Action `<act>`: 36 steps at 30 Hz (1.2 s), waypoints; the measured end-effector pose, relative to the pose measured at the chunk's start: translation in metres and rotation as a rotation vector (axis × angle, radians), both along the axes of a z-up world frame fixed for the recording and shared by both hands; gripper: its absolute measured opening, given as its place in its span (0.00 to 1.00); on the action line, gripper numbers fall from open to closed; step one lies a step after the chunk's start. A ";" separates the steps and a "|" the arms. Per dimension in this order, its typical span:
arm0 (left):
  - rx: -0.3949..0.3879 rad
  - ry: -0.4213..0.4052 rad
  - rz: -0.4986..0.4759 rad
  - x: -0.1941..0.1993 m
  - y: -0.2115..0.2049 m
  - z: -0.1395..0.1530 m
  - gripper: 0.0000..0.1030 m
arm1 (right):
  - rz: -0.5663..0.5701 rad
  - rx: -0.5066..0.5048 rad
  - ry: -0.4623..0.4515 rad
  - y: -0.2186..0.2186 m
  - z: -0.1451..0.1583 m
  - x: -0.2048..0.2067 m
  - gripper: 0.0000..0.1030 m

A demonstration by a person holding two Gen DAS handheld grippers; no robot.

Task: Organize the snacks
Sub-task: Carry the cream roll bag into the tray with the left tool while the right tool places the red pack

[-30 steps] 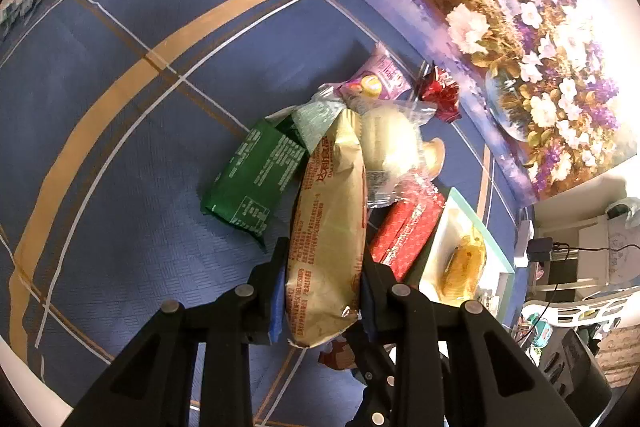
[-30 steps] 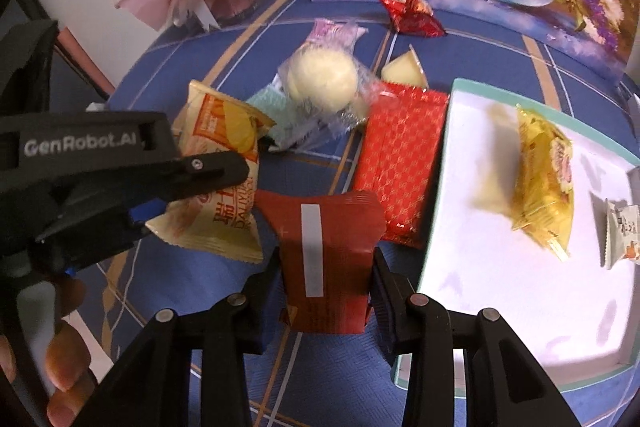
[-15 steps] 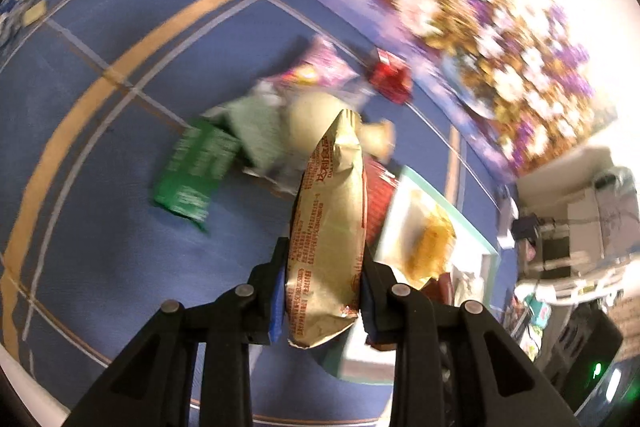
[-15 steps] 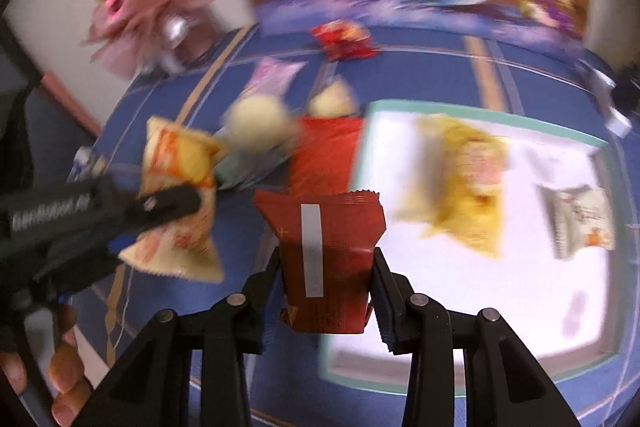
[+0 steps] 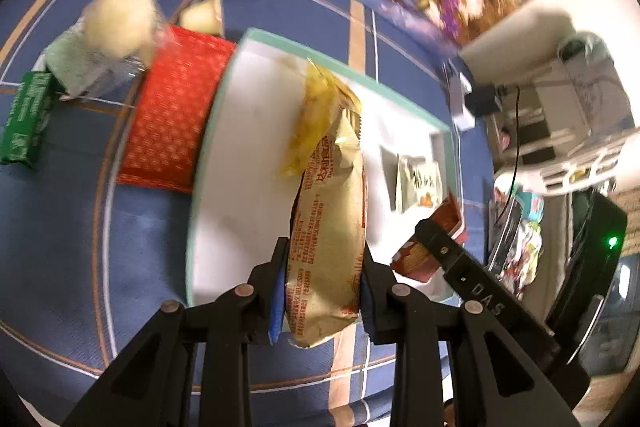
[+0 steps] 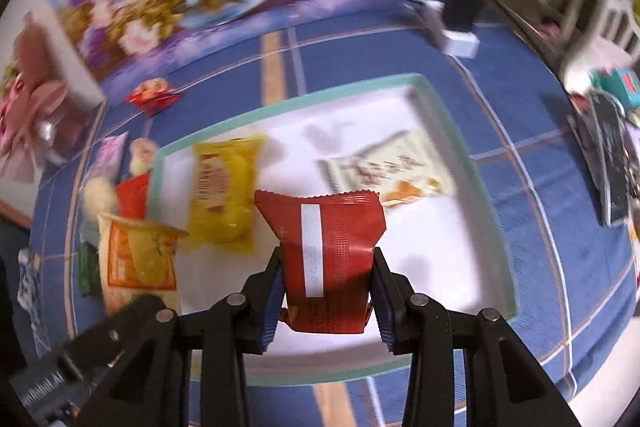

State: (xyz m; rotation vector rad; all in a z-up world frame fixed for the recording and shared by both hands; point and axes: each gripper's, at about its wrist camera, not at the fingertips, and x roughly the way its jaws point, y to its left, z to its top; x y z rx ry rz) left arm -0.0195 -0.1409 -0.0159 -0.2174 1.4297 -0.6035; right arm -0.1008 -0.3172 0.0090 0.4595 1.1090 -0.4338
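Snacks: both carried above white tray [image 6: 472, 147].
Left tool [image 5: 322, 291]: clamps tan packet [image 5: 328, 227].
Right tool [image 6: 326, 301]: clamps red packet [image 6: 324, 243].
Next: lower, release.

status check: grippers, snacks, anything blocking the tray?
Left gripper shut on tan packet. Right gripper shut on red packet. Both over tray; landing spots open.

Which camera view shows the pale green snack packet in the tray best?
The right wrist view: the pale green packet lies whole and unobstructed on the tray. In the left wrist view, the same packet appears small, foreshortened and blurred.
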 end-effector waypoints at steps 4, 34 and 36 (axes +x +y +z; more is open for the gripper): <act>0.033 0.001 -0.027 -0.003 -0.007 -0.010 0.30 | -0.014 0.004 0.028 -0.005 -0.006 -0.007 0.40; 0.438 -0.205 0.143 0.036 0.033 -0.004 0.71 | 0.067 -0.011 0.071 0.019 -0.020 0.015 0.83; 0.443 -0.207 0.168 0.040 0.037 -0.004 0.71 | 0.079 -0.005 0.058 0.021 -0.019 0.017 0.88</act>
